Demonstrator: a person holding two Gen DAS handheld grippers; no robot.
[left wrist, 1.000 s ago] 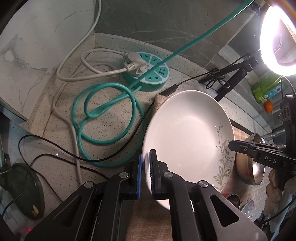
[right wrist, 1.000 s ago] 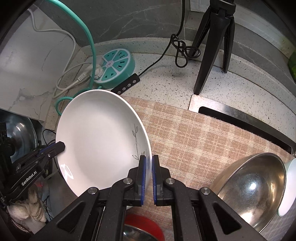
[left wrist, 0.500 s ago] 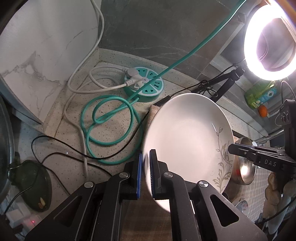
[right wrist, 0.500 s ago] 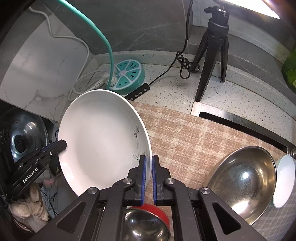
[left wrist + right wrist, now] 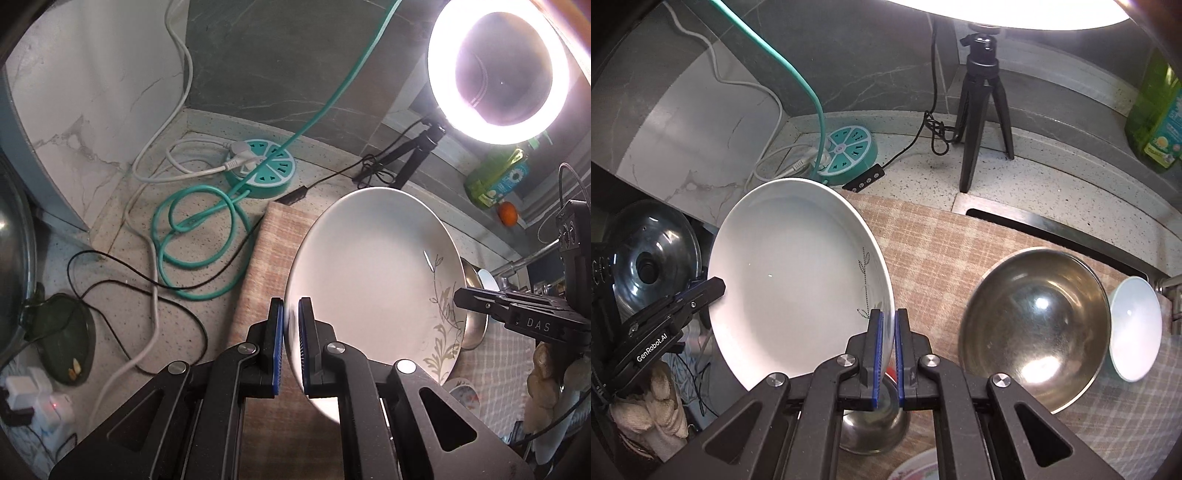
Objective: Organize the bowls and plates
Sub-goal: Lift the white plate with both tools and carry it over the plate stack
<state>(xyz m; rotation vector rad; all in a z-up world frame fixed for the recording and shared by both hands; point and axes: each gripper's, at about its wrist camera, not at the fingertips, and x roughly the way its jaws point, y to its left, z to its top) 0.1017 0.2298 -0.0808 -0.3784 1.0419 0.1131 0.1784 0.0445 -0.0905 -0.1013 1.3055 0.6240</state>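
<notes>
A white plate with a grey leaf print (image 5: 373,280) (image 5: 798,273) hangs in the air above the checked mat, held by both grippers. My left gripper (image 5: 291,314) is shut on its left rim. My right gripper (image 5: 888,321) is shut on its right rim. Each gripper shows in the other's view, the right one (image 5: 517,314) and the left one (image 5: 668,321). A large steel bowl (image 5: 1034,328) and a small white bowl (image 5: 1134,328) sit on the mat to the right. A smaller steel bowl (image 5: 875,424) lies under the right gripper.
A beige checked mat (image 5: 931,251) covers the counter. A teal round power strip (image 5: 262,170) with coiled teal cable lies at the back left. A ring light (image 5: 498,70) on a black tripod (image 5: 982,110) stands behind. A pot lid (image 5: 650,258) is left, a green bottle (image 5: 1156,118) right.
Both grippers have lifted the plate higher and pulled back from the counter. More of the mat, the steel bowl and the white bowl now show below.
</notes>
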